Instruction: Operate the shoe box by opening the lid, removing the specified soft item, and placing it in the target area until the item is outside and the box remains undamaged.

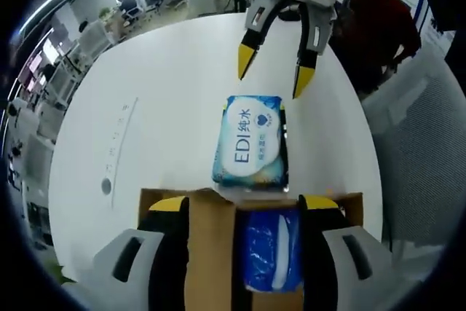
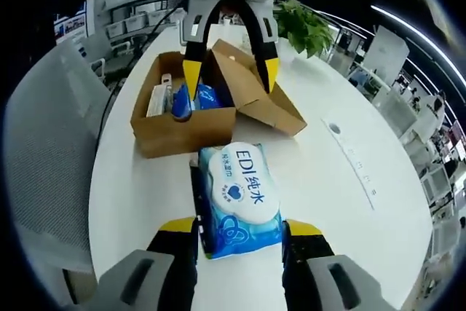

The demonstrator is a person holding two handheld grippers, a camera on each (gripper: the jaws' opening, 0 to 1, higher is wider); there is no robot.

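On the white tabletop [image 2: 320,180] the blue wipes pack [image 2: 239,198] lies just outside the open shoe box [image 2: 186,125], at its 6 o'clock. The right tool [image 2: 240,231] is wide open around the pack, not gripping. The left tool [image 1: 244,205] is open over the box, empty.

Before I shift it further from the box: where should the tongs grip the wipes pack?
Probably across its narrow width, on the two long side edges. The wipes pack lies flat on the table, lengthwise between the open right tongs, so come in low along that line.
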